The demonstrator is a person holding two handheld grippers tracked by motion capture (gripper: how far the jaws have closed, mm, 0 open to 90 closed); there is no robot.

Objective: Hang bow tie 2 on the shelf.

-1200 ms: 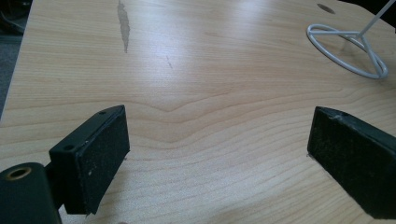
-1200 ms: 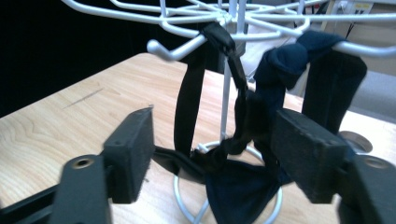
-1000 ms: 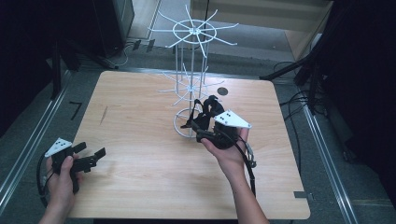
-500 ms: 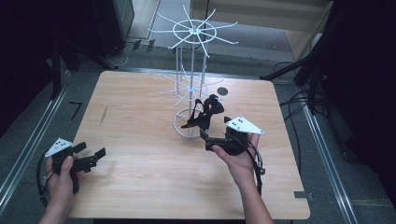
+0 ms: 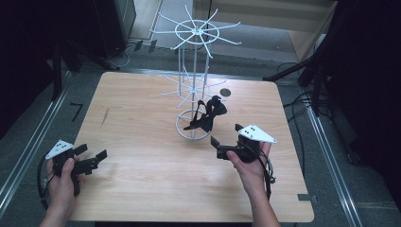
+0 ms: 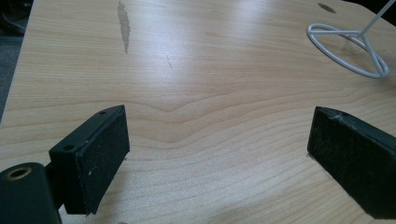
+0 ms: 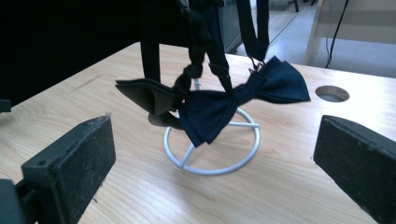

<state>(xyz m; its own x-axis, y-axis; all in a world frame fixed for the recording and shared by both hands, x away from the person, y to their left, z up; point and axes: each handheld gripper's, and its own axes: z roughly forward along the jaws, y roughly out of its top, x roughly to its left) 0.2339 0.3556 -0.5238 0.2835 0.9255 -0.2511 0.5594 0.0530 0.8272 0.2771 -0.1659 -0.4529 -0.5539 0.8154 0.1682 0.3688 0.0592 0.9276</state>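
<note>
Left side: the left gripper [image 5: 90, 160] rests low over the near-left corner of the table [image 5: 142, 189], held in the person's left hand [image 5: 64, 177]. Its jaws stand wide apart with nothing between them; the left gripper view shows flat, matt black pads with a fine grainy face over bare board. The table is pale wood-grain laminate, smooth, with rounded corners, a grey scuff mark [image 6: 123, 23] and a round cable hole [image 5: 225, 92].

Centre: a white wire display stand [image 5: 194, 85] rises from a circular ring base [image 7: 212, 154], carrying two tiers of thin radiating spokes. Dark fabric bow ties [image 7: 224, 105] hang by their straps from the lower tier, just above the ring base. The cloth is soft and matt, pinched at the knot, with flared wings.

Right side: the right gripper [image 5: 227, 142], topped by a grey three-cornered plate, sits near the stand and clear of the bow ties. Its jaws have just been opening and now stand fully apart, holding nothing.
</note>
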